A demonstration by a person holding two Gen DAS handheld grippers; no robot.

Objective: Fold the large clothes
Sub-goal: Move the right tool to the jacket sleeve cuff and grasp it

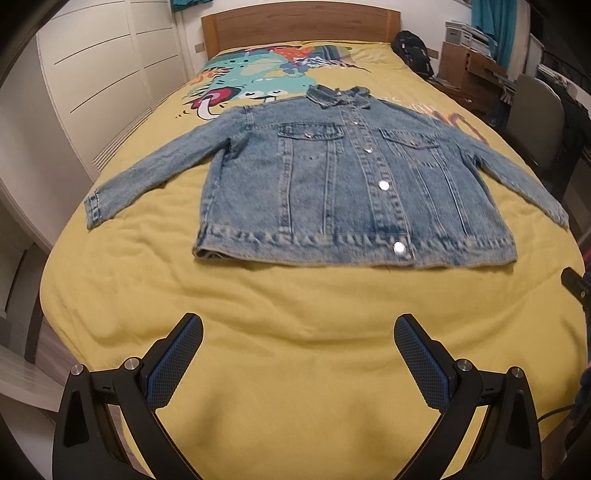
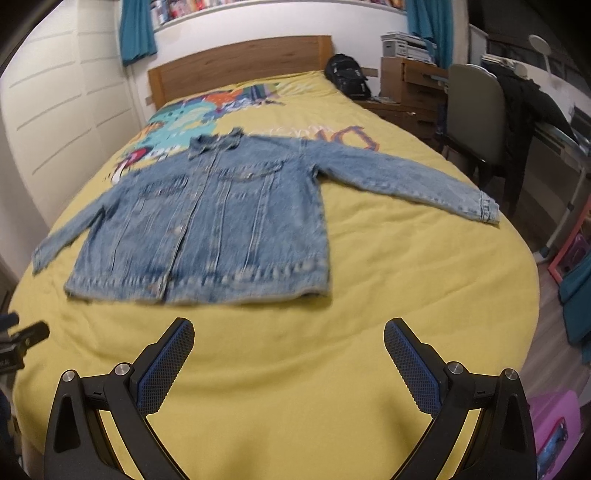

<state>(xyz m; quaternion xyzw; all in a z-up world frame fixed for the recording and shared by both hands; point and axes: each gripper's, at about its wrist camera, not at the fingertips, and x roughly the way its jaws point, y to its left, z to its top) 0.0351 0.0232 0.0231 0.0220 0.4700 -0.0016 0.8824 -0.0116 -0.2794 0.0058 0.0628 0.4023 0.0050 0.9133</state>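
Note:
A light blue denim jacket (image 1: 343,177) lies flat and buttoned, front up, on the yellow bedcover, collar toward the headboard and both sleeves spread out to the sides. In the right wrist view the same jacket (image 2: 218,221) sits left of centre. My left gripper (image 1: 298,328) hovers open over bare cover, short of the jacket's hem, with nothing between its blue pads. My right gripper (image 2: 289,330) is also open and empty, likewise short of the hem. The tip of the right gripper shows at the far right edge of the left wrist view, and the left gripper's tip at the left edge of the right wrist view.
The bed (image 1: 258,369) has a yellow cover with a cartoon print and a wooden headboard (image 1: 299,26). White wardrobe doors (image 1: 103,81) stand on the left. A black backpack (image 2: 347,75), a wooden desk (image 2: 410,88) and a chair with dark clothes (image 2: 491,118) stand on the right.

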